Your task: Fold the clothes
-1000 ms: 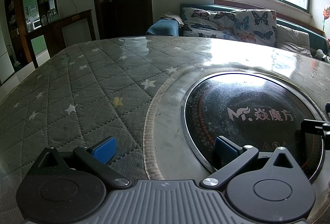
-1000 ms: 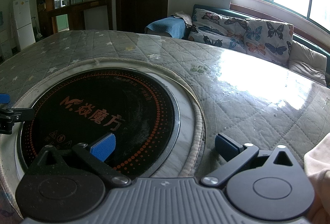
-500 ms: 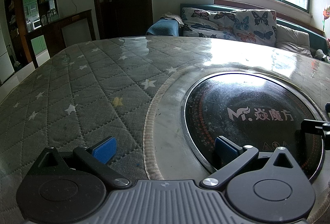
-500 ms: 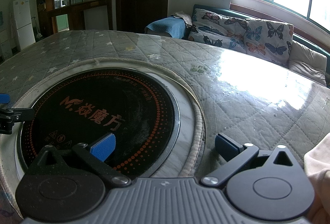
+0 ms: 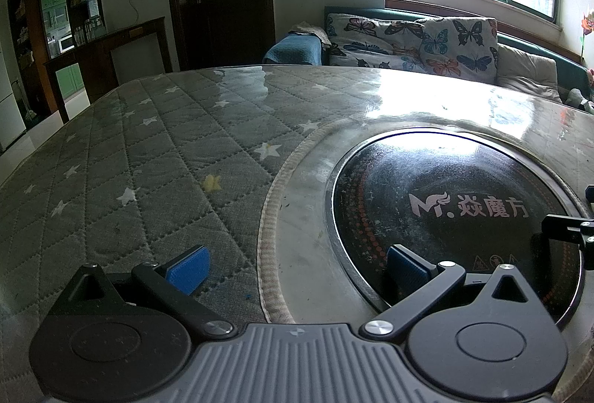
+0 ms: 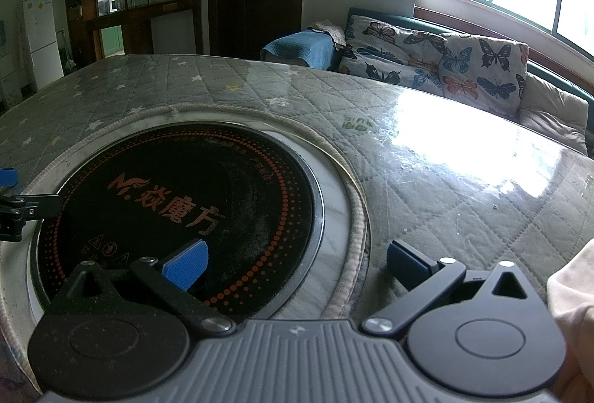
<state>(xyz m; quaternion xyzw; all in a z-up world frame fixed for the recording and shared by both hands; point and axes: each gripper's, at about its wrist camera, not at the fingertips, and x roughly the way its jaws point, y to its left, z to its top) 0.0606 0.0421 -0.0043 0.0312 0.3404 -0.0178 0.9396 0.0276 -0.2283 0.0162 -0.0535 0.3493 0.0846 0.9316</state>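
Left wrist view: nothing has shifted against the frames a second and half a second back. Left gripper (image 5: 295, 267) hangs low over the worktop (image 5: 148, 180), jaws spread wide, empty, straddling the edge between quilted cover and black round hob plate (image 5: 445, 213). Right gripper (image 6: 295, 263) likewise wide apart and empty, same pose as before, one blue pad (image 6: 187, 263) over the plate, the other over the quilting. Pale pink garment (image 6: 571, 291) lies at the right edge of the right wrist view, just beside that gripper, untouched and unmoved.
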